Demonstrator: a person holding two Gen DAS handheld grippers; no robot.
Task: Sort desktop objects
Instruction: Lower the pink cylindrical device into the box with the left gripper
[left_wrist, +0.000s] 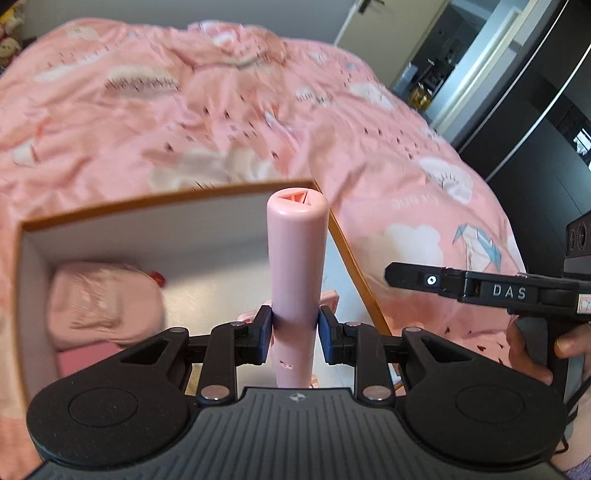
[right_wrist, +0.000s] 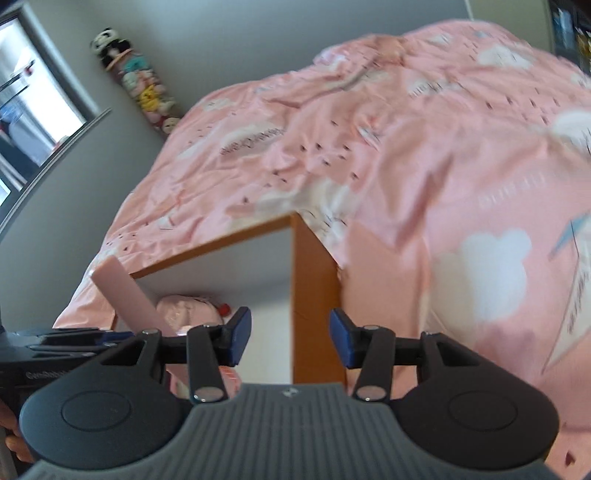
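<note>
My left gripper (left_wrist: 295, 326) is shut on a pink cylindrical tube (left_wrist: 297, 258) and holds it upright over an open box (left_wrist: 166, 197) with orange edges and white inner walls. The tube also shows at the left of the right wrist view (right_wrist: 123, 291). A pink soft pouch (left_wrist: 105, 302) with a red spot lies inside the box; it shows in the right wrist view too (right_wrist: 188, 308). My right gripper (right_wrist: 290, 338) is open and empty, beside the box's orange corner (right_wrist: 314, 295). It appears side-on in the left wrist view (left_wrist: 461, 284).
The box rests on a bed with a rumpled pink quilt (left_wrist: 184, 110) printed with white clouds. A column of plush toys (right_wrist: 136, 81) hangs on the grey wall. Dark furniture (left_wrist: 535, 110) stands to the right of the bed.
</note>
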